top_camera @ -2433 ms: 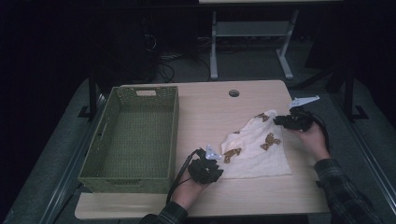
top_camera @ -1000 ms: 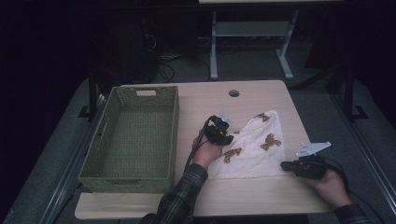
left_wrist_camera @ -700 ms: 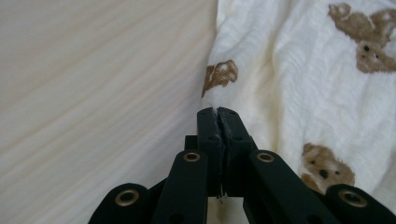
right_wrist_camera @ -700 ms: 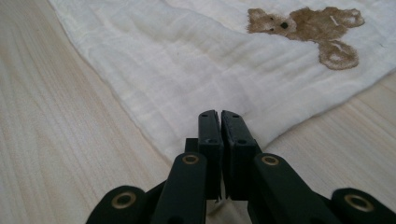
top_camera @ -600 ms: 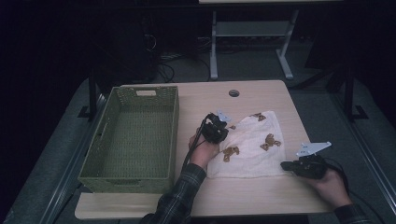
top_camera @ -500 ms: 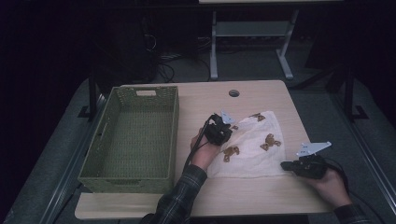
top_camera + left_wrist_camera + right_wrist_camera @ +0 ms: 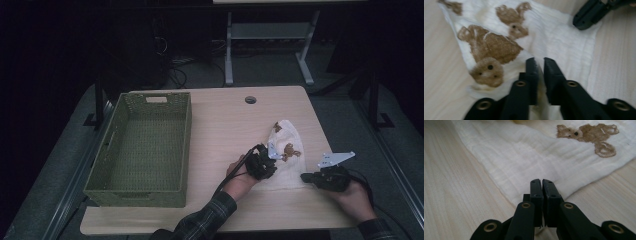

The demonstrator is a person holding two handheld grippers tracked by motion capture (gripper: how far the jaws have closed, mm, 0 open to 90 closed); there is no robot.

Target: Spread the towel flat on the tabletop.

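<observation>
On the table's (image 7: 220,120) right half, the left gripper (image 7: 262,165) pinches a fold of the white bear-print cloth (image 7: 286,150), its jaws nearly closed on the fabric. Beside it, the right gripper (image 7: 325,179) clamps the cloth's near corner, jaws tight. A green basket (image 7: 142,150) stands well apart at left.

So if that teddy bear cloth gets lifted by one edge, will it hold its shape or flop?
Probably flop: the cloth is thin, creased and already folded over itself. It looks light, and the left gripper pinching one edge will likely drag the rest along.
</observation>
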